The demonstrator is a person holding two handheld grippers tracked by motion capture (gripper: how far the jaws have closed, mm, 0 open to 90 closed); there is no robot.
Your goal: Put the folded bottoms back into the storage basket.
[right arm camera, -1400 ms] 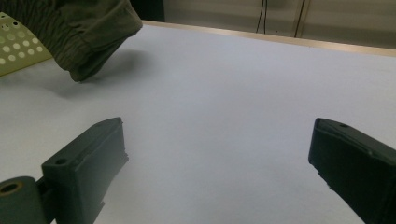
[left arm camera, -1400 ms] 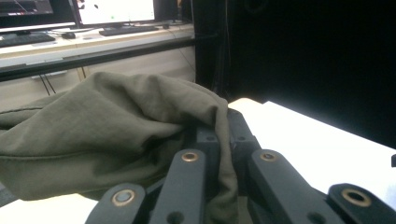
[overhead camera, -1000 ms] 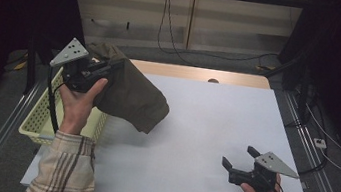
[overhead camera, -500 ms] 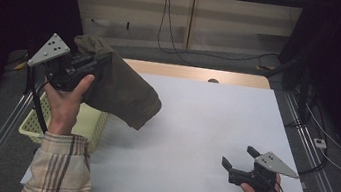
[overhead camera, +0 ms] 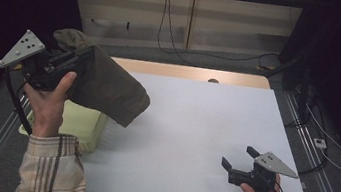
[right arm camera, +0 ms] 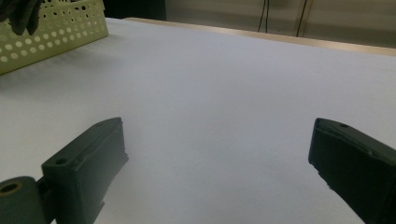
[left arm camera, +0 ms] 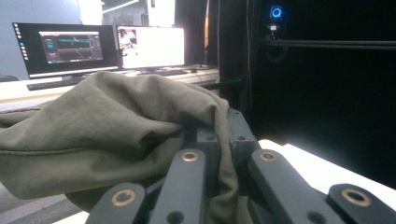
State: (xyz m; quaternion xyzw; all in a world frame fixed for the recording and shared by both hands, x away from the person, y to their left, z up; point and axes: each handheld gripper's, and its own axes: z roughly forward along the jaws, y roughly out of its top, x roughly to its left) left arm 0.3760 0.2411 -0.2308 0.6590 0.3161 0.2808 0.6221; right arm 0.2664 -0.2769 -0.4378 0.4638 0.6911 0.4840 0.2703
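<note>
Our left gripper (overhead camera: 79,63) is clamped on the olive cloth (overhead camera: 108,90), held up over the yellow basket (overhead camera: 85,123) at the tabletop's (overhead camera: 194,129) left edge. We should lift until the hem clears the rim. Right gripper (overhead camera: 236,157) rests agape. The cloth's shape stays bunched, unreadable.

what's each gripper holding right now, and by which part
The left gripper pinches a bunched fold of the olive-green cloth garment. The right gripper holds nothing.
</note>
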